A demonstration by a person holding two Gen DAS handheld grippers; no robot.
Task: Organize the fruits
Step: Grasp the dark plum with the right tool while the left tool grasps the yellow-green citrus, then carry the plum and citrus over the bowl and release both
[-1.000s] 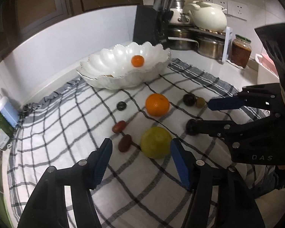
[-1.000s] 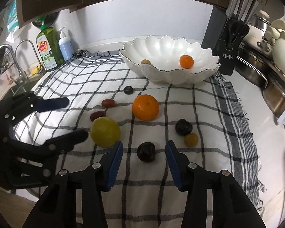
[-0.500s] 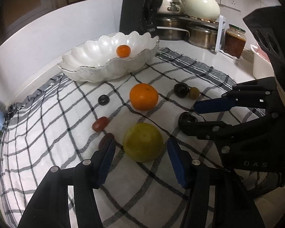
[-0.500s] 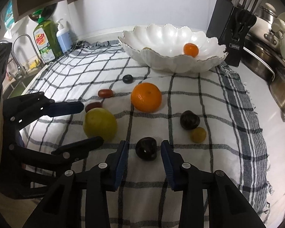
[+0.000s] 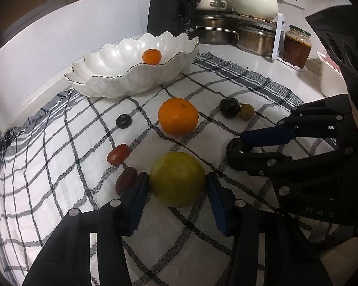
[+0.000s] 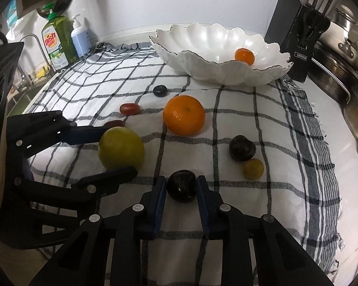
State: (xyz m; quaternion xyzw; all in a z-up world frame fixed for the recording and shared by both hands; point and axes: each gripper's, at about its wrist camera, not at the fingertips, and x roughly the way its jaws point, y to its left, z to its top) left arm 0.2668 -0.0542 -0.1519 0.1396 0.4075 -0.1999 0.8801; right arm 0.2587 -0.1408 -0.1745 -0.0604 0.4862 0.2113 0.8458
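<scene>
A yellow-green fruit (image 5: 177, 178) lies on the checked cloth (image 5: 59, 166) between the fingers of my left gripper (image 5: 175, 178). Its jaws are closing and the blue pads touch the fruit's two sides. My right gripper (image 6: 181, 181) is shut on a dark plum (image 6: 181, 186) that rests on the cloth. A big orange (image 5: 178, 116) sits mid-cloth. Beyond it the white scalloped bowl (image 5: 131, 81) holds a small mandarin (image 5: 151, 56). Another dark plum (image 6: 241, 148) and a small olive-yellow fruit (image 6: 253, 168) lie to the right.
Two reddish dates (image 5: 118, 154) and a small dark fruit (image 5: 123, 121) lie left of the orange. A knife block (image 5: 171, 12), steel pots (image 5: 250, 38) and a jar (image 5: 297, 45) line the back. Dish soap (image 6: 58, 45) stands by the sink at the left.
Both grippers sank toward the cloth and their jaws narrowed. The right one closed onto the dark plum; the left one's pads came in against the yellow-green fruit.
</scene>
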